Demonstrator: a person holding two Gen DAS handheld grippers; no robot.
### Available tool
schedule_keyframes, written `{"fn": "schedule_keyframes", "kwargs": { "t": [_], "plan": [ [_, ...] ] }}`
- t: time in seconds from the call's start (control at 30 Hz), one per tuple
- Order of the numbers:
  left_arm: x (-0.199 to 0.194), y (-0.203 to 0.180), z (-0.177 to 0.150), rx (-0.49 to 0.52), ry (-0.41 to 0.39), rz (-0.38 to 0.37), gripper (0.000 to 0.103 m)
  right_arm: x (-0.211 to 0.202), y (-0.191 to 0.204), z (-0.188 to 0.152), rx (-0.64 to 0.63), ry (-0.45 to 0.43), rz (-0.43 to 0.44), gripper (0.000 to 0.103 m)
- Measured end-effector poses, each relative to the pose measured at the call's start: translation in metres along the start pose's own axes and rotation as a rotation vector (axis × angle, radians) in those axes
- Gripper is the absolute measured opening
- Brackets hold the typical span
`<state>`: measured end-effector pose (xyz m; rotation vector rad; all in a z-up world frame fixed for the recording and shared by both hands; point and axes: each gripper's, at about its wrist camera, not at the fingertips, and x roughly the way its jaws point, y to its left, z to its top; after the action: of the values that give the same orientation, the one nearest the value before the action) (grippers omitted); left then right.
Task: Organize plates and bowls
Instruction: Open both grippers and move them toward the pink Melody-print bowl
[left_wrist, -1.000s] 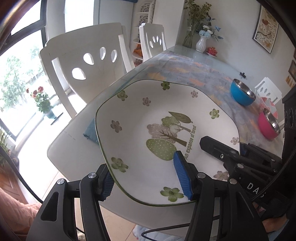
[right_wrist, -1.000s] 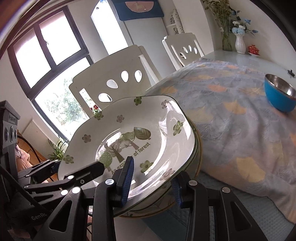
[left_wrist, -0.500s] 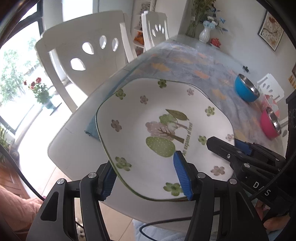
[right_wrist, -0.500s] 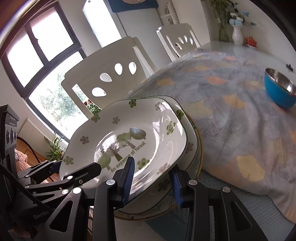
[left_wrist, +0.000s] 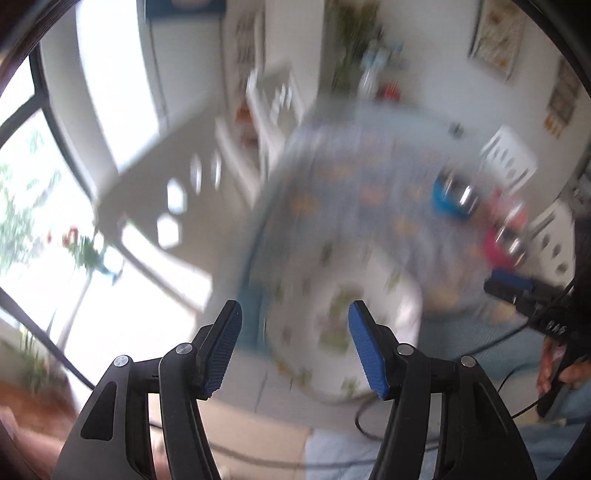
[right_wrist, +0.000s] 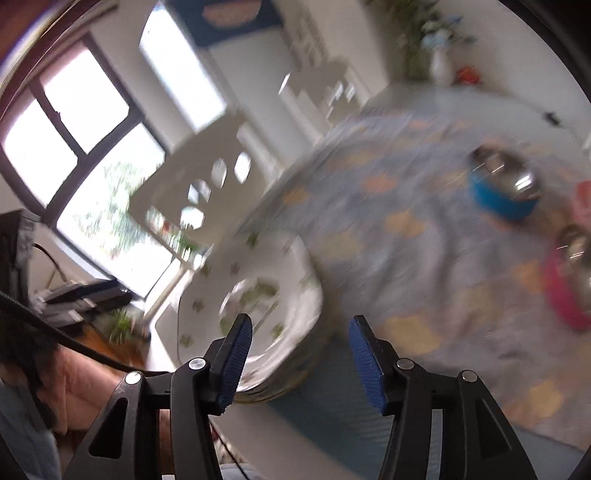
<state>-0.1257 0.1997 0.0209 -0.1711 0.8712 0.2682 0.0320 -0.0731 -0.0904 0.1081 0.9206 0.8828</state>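
Plate stack: white plates with green flower print (right_wrist: 255, 314) lie stacked at the near left corner of the bench; the top plate shows a tree motif. Both views are blurred, so the number of plates cannot be told.
Plate stack, left view: the same plates (left_wrist: 343, 325) lie below and beyond the tool, clear of its pads.
Left tool: the left tool (left_wrist: 295, 347) has its blue pads apart and the jaws are opening; nothing is between them, the plates showing only through the gap.
Right tool: the right tool (right_wrist: 301, 358) has its pads apart and the jaws are opening; nothing is clamped, and the stack's rim lies beyond the left pad.
Blue bowl: a blue bowl with a steel inside (right_wrist: 504, 188) stands far right on the bench, well apart from the plates.
Pink bowl: a pink bowl (right_wrist: 570, 284) stands right, nearer than the blue one.
Bench: the bench (right_wrist: 406, 229) carries a blue-grey cloth with orange patches.
Chairs: white chairs with cut-out backs (right_wrist: 207, 184) stand along the left side.
Vase: a white vase with flowers (right_wrist: 441, 66) stands at the far end.
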Motion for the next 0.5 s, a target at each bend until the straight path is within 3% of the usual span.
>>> {"fn": "schedule_keyframes", "kwargs": {
  "t": [0.1,0.17,0.33,0.5],
  "plan": [
    [-0.033,-0.011,0.037,0.007,-0.197,-0.031,0.062,-0.052,-0.032,0.011,0.051,-0.146,-0.084,0.053],
    [-0.040,-0.021,0.055,0.014,-0.277,-0.027,0.062,-0.094,-0.057,0.016,0.115,-0.262,-0.165,0.054],
    [-0.034,-0.067,0.094,0.057,-0.315,-0.196,0.061,-0.185,-0.089,0.011,0.233,-0.490,-0.319,0.055],
    [-0.017,-0.147,0.116,0.166,-0.329,-0.373,0.064,-0.251,-0.103,0.004,0.286,-0.628,-0.449,0.059]
  ]
}}
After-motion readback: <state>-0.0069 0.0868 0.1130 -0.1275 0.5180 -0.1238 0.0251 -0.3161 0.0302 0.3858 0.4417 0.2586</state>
